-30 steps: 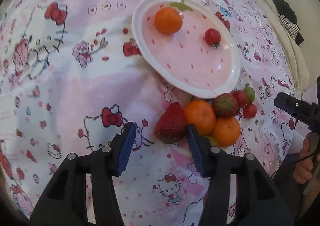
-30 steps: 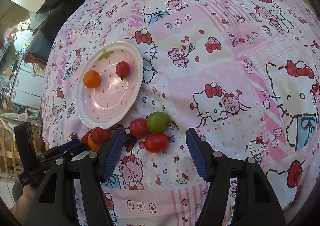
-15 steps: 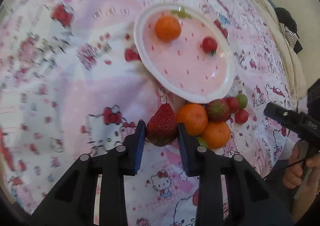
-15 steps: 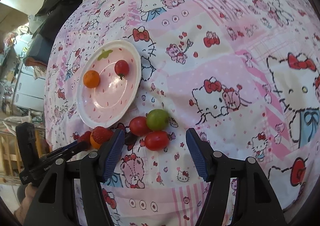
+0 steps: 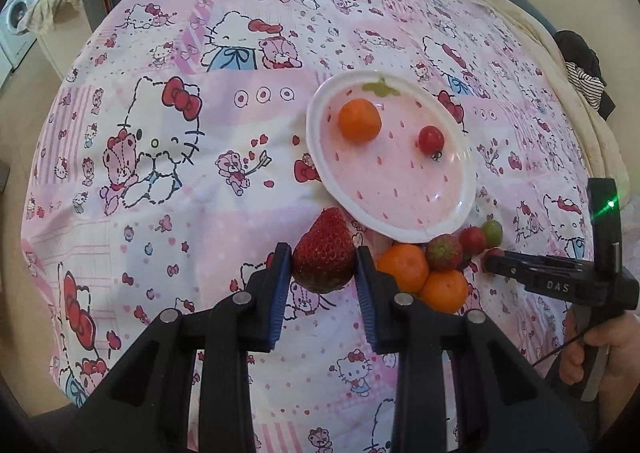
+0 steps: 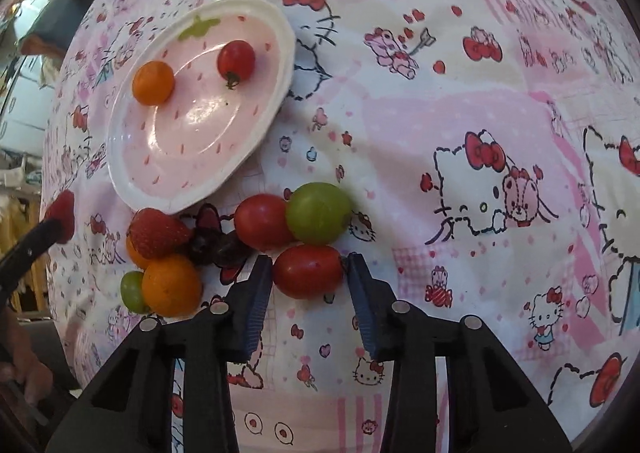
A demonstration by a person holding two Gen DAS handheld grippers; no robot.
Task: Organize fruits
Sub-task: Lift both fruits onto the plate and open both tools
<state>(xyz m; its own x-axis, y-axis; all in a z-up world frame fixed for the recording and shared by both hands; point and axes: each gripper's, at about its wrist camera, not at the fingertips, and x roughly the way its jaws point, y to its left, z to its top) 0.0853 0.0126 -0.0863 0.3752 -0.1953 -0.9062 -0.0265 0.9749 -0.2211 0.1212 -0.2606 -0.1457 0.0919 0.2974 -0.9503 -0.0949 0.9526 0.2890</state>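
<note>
My left gripper (image 5: 323,265) is shut on a large strawberry (image 5: 324,249) and holds it above the sheet, just in front of the pink plate (image 5: 316,157). An orange (image 5: 359,120) and a cherry tomato (image 5: 431,139) lie on the plate. In the right wrist view my right gripper (image 6: 307,273) is low over the fruit pile. Its jaws are closing around a red cherry tomato (image 6: 308,271), with the pads close beside it and a sliver of gap left. Behind it lie a green grape (image 6: 318,219), another tomato (image 6: 262,221), a strawberry (image 6: 156,233) and an orange (image 6: 172,285).
Everything lies on a bed under a pink cartoon-cat sheet (image 5: 168,157). The bed's edge curves away on all sides. A washing machine (image 5: 16,13) stands far left and dark clothes (image 5: 580,65) lie at the right. A person's hand (image 5: 592,357) holds the right gripper's handle.
My left gripper closed on the large strawberry and lifted it off the pile. My right gripper came down onto the red tomato and its jaws narrowed.
</note>
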